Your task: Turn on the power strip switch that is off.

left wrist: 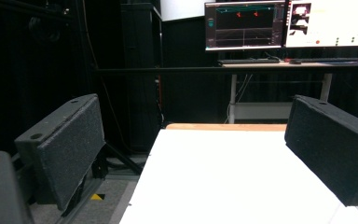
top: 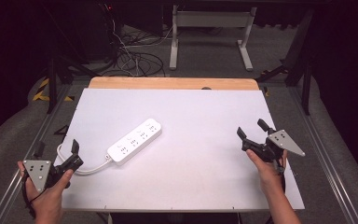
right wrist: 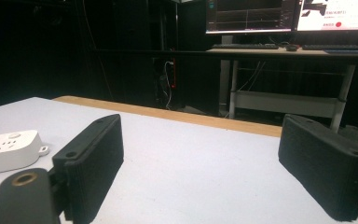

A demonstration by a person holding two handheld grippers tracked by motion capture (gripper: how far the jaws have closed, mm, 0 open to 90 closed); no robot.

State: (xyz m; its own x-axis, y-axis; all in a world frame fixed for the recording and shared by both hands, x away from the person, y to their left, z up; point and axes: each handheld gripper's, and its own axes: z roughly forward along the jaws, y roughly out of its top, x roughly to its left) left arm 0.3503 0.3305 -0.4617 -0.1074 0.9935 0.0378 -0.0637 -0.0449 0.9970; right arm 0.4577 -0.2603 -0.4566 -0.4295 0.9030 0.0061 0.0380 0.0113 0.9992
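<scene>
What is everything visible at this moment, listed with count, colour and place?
power strip: 1, white, left of the table's centre, lying diagonally
power strip cable: 1, white, runs from the strip's near end toward the left edge, by the left gripper
table: 1, white top with a wooden strip along the far edge
monitors: 2, lit screens, on a desk beyond the table
keyboard: 1, dark, on that desk
floor cables: a tangle, black and white, on the floor past the table
left gripper: 1, black, open, at the near left edge, holding nothing
right gripper: 1, black, open, over the table's right side, holding nothing
hands: 2, one on each gripper
</scene>
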